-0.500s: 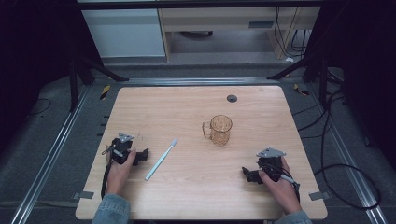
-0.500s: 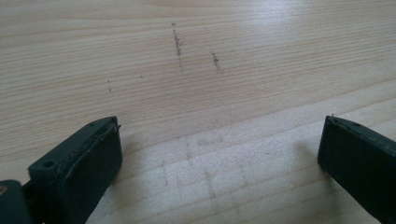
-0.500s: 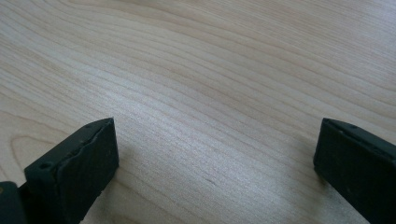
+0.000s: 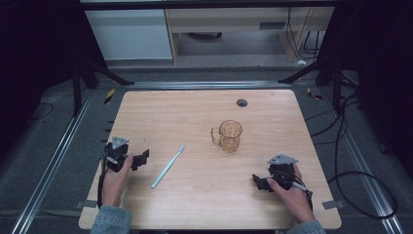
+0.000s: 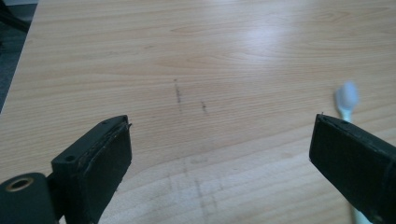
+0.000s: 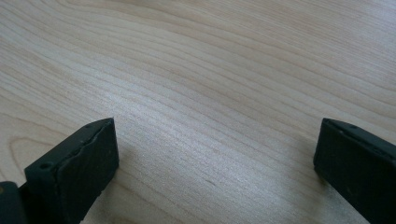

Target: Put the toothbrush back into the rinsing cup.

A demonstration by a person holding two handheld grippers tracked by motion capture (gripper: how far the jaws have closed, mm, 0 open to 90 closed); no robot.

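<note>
Left gripper (image 4: 141, 160) resting low on the table (image 4: 204, 112) near its left edge, held in a hand (image 4: 114, 183) coming from the bottom; jaws spread wide, released, nothing between them but bare wood with a few dark scuffs in the left gripper view. Toothbrush (image 4: 168, 166) lying flat just beside this claw, off its right jaw, apart from it; head end (image 5: 347, 95) poking out beyond that jaw's tip in the left gripper view, blurred, handle running back behind the jaw. Amber glass mug (image 4: 229, 136) standing upright farther ahead and to the right of the left claw, well apart from it, handle turned toward that claw's side.

Right gripper (image 4: 259, 181) low on the table near the right front corner, in the other hand (image 4: 294, 195), jaws pointing toward the left claw; likewise released, jaws wide apart over plain wood grain (image 6: 215, 116). Mug ahead of this claw, apart from it. Small dark round grommet (image 4: 242, 103) set in the table beyond the mug, far from both claws.
</note>
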